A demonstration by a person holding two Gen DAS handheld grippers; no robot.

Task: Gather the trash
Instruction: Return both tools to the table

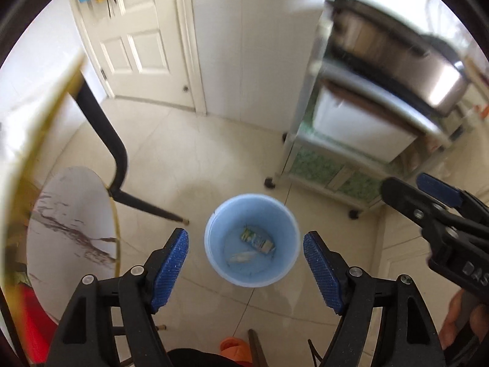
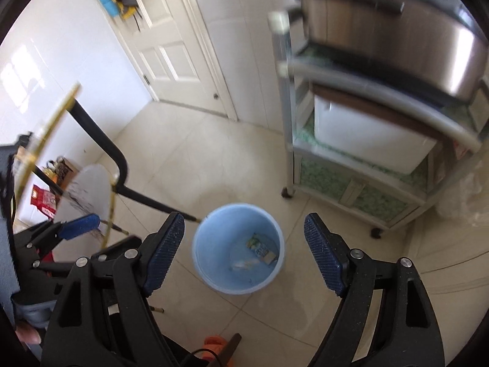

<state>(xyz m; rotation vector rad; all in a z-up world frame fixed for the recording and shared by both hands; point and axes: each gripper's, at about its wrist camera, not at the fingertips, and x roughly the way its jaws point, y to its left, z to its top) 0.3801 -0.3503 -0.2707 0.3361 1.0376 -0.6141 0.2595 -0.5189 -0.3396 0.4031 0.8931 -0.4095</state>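
Trash was already sitting at the bottom of the blue bin (image 1: 251,240): a printed wrapper (image 1: 257,238) and a pale crumpled scrap (image 1: 243,257) next to it. Left claw (image 1: 246,264) hung right above the bin mouth, jaws spread wide with nothing between them, pitched steeply down at the floor. Right claw (image 2: 244,253) was the same deal, gaping and empty, looking down into the bin from just beside the left one. Neither looked clearly nearer. Wrapper's long side ran diagonally across the bin floor. Further out, a round marble bench (image 1: 73,232) stood off to the left and a metal shelf cart (image 2: 360,183) to the right. My guess: both drops done.
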